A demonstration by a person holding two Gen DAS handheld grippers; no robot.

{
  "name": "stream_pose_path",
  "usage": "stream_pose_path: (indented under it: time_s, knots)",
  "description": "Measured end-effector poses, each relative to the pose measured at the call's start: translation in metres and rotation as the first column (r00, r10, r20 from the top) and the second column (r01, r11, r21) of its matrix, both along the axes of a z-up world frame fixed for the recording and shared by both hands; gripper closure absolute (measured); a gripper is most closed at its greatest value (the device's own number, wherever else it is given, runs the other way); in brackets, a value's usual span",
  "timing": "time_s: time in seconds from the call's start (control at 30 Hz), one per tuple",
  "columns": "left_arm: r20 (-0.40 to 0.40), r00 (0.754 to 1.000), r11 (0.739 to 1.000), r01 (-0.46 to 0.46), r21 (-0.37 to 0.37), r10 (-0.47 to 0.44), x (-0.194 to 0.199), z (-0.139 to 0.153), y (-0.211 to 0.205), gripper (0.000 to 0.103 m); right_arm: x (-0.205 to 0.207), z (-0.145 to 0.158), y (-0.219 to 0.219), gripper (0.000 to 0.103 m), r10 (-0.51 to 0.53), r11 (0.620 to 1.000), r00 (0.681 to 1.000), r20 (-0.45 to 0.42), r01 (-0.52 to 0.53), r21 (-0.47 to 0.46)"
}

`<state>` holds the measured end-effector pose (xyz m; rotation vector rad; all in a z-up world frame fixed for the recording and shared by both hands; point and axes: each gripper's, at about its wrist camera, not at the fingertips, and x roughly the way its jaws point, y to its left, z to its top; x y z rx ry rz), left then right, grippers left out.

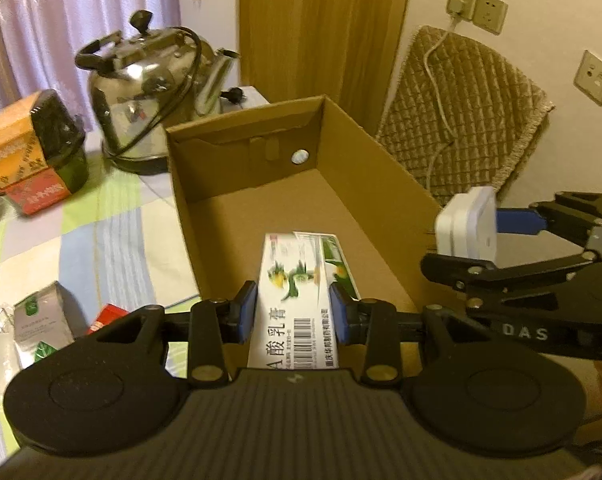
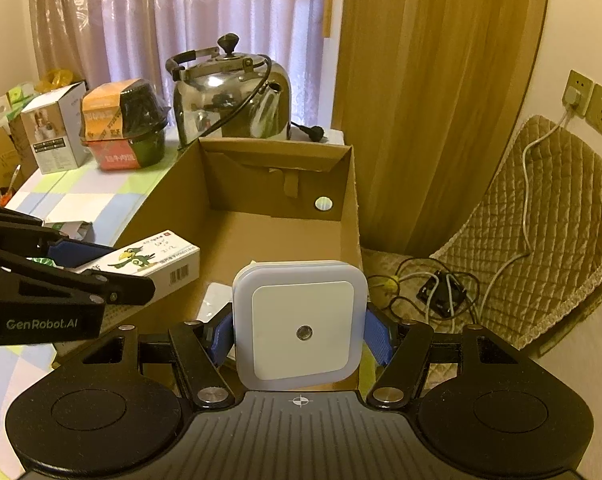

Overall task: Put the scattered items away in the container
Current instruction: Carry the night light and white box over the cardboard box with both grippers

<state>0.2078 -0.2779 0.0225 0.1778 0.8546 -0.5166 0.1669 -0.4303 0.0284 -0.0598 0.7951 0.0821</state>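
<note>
- Cardboard box — the container; open-topped, on the checked tablecloth. Its floor looks bare in both views, save a small white item low at the near end in the right wrist view, partly hidden; I cannot tell what it is.
- Left gripper — closed on a carton of ointment, blue pads pressing its two long sides. The carton is held over the near end of the box, not resting on the floor as far as I can judge.
- Carton, orientation — long axis runs along the gripper's fingers, pointing from the gripper toward the far wall of the box; printed face up, barcode end nearest the camera.
- Right gripper — clamped on a white square night light, pads on its left and right edges. Held at the near right corner of the box, about over the rim.
- Night light, orientation — no clear long axis; flat face with the small round sensor turned toward the camera.
- Progress — early: two items in hand, neither released, little or nothing yet stowed.
- Left to do — a grey packet and a red packet lie on the cloth beside the box.
- Not obviously part of the tidy — a steel kettle and a wrapped black bowl behind the box.
</note>
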Motion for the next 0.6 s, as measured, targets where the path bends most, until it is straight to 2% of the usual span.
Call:
stream_pose_path:
  time_s: [0.07,0.6]
  knots:
    - [0.004,1.0,1.0,-0.009,-0.007,0.009,0.0,0.002,0.004,0.06,0.0,0.001,0.0,0.035,-0.001,1.0,1.0,0.001,0.001,0.0]
    - [0.008,0.999,0.999,-0.039,0.002,0.039,-0.009,0.007,0.033,0.06,-0.003,0.008,0.013,0.035,0.013,1.0,1.0,-0.001,-0.013,-0.007]
